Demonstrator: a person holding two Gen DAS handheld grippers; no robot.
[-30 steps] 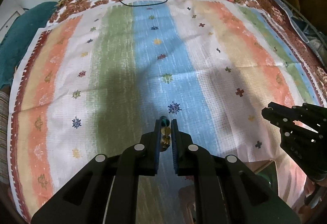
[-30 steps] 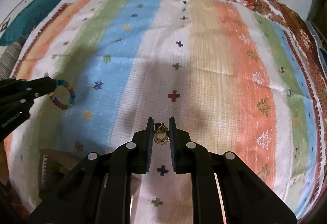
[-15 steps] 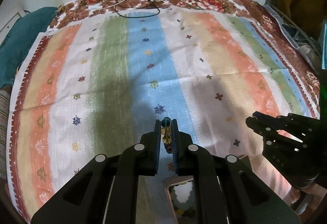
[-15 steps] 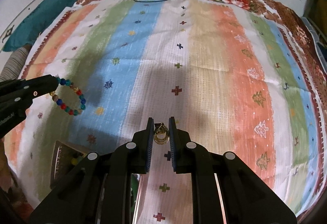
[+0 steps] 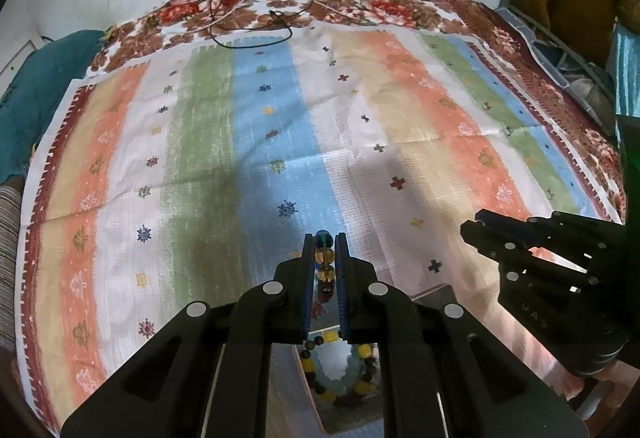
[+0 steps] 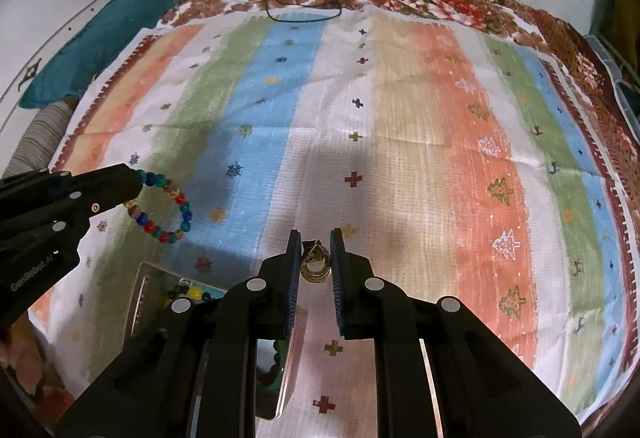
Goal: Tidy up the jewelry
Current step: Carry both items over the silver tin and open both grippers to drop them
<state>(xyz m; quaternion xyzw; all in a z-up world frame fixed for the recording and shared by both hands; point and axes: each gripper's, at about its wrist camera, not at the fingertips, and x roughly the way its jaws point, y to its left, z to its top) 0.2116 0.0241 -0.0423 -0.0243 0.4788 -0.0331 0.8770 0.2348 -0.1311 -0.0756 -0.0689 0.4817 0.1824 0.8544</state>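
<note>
Below both grippers, a shallow mirrored tray (image 5: pixel 434 292) already holds yellow and dark beads. Left gripper (image 5: pixel 324 252) pinches a multicoloured glass-bead bracelet (image 6: pixel 162 208); right gripper (image 6: pixel 315 258) clamps a small gold ring-shaped earring (image 6: pixel 316 264). Neither is stowed yet, over the striped bedspread (image 6: pixel 420 158) beyond.

From my left gripper (image 5: pixel 325 243) I saw only a few beads of the bracelet (image 6: pixel 164 206); my fingers hid most of the box (image 5: pixel 436 292) beneath, and its contents blurred.
</note>
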